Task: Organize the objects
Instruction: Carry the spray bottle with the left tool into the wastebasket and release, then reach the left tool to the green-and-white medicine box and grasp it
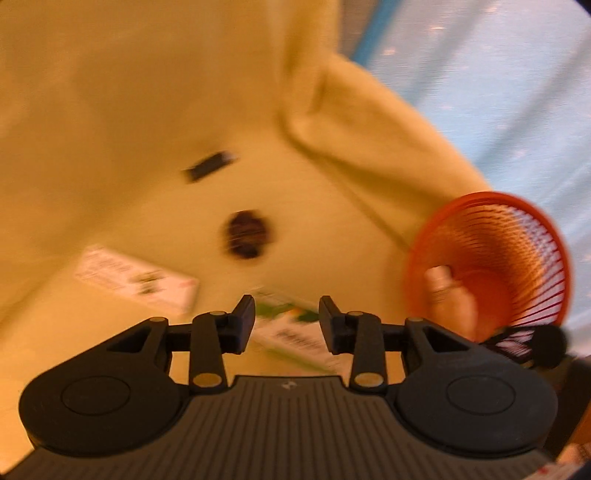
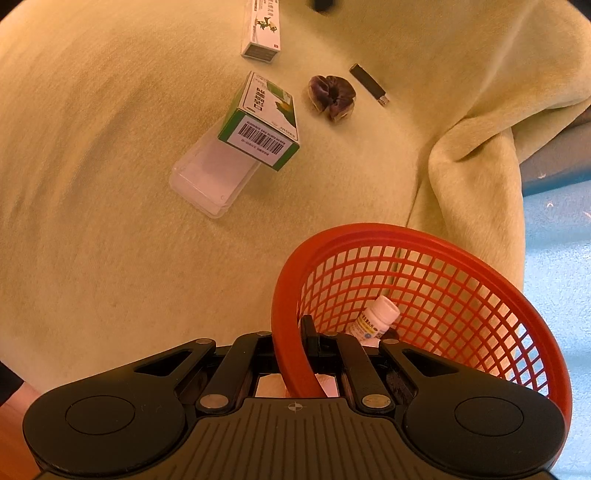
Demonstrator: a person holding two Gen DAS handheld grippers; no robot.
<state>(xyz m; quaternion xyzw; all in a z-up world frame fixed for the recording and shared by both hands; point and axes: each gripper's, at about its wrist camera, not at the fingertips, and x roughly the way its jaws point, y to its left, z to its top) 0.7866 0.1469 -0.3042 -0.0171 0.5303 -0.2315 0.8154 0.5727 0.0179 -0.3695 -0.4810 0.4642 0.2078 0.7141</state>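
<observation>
With the right gripper [image 2: 291, 354] pinching the rim of the red mesh basket [image 2: 443, 280] (a white pill bottle [image 2: 376, 319] inside), the left gripper [image 1: 286, 319], fingers spread, should straddle the green-and-white box [image 1: 295, 332] squarely on the yellow blanket [image 1: 129, 110] before closing.

green-and-white box [image 2: 261, 117]: barcode showing on end flap, digits too small to read | white box [image 2: 261, 27]: print showing, unreadable | white bottle [image 2: 375, 320]: label showing, illegible

Your left view is smeared with motion blur under warm yellowish light; your right view is sharp, soft shadows in the blanket [image 2: 476, 158] folds, edges bowed by fisheye.
</observation>
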